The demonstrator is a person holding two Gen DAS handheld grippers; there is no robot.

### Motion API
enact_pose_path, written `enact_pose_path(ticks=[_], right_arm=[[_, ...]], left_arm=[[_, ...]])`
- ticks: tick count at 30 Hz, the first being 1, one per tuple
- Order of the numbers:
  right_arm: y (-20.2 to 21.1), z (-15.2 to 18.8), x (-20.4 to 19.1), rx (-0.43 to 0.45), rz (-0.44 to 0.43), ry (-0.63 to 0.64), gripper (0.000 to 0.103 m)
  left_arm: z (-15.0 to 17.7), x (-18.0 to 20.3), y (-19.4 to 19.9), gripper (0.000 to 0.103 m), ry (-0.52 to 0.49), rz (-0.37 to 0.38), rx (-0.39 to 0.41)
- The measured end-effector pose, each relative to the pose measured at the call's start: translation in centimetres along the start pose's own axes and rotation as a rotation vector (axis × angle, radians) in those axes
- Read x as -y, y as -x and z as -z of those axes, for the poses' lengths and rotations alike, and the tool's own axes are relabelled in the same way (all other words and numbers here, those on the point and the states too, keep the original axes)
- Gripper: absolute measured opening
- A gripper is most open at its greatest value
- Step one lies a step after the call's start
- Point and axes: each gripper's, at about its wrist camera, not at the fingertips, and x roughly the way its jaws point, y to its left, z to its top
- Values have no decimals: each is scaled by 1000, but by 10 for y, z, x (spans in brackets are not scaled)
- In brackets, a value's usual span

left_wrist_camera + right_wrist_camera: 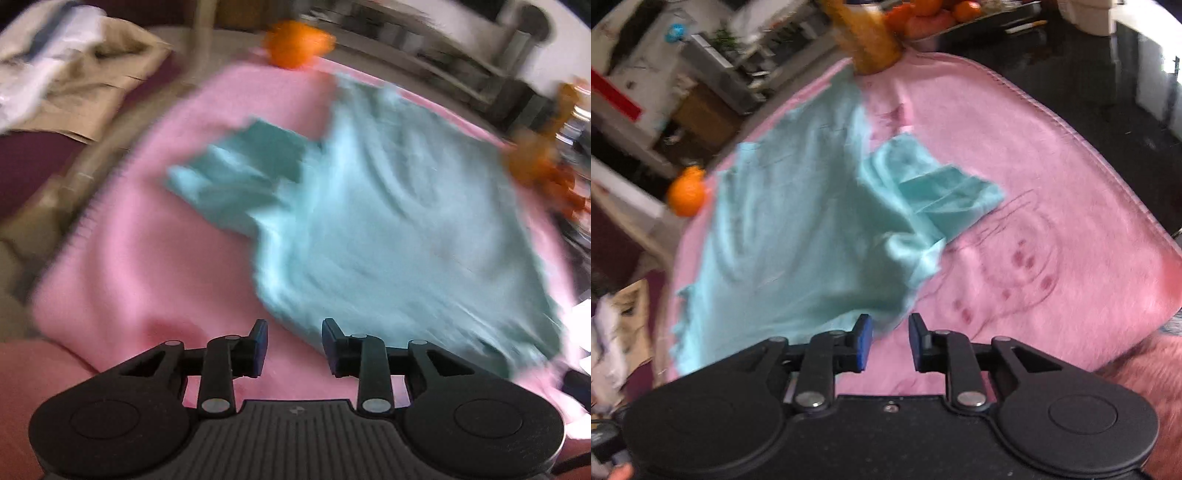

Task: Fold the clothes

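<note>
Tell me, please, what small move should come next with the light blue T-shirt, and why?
Probably smooth out one sleeve. The light blue T-shirt lies spread on the pink blanket, and both the left gripper and the right gripper stand open with nothing between the pads. Both sleeves look crumpled, so flattening the bunched sleeve should come before any fold.

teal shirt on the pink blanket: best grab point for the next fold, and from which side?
Probably the near hem corners of the teal shirt: they lie flat at the blanket's near side, just ahead of each open hand-held gripper, left and right. Come from the near edge, angled down. The sleeve is already folded inward.
</note>
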Motion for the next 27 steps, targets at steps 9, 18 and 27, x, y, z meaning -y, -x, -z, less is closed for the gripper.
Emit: enact_pose_path(ticks=[9, 18, 27], right_arm=[[-34, 21, -47, -108, -33, 254, 42], [-42, 37, -72, -43, 78, 457, 7], [-39, 37, -63, -134, 47, 428, 11]], left_arm=[[15, 47, -14, 31, -248, 6, -29], [14, 45, -8, 7, -285, -2, 30], [21, 50, -13, 11, -334, -9, -36]])
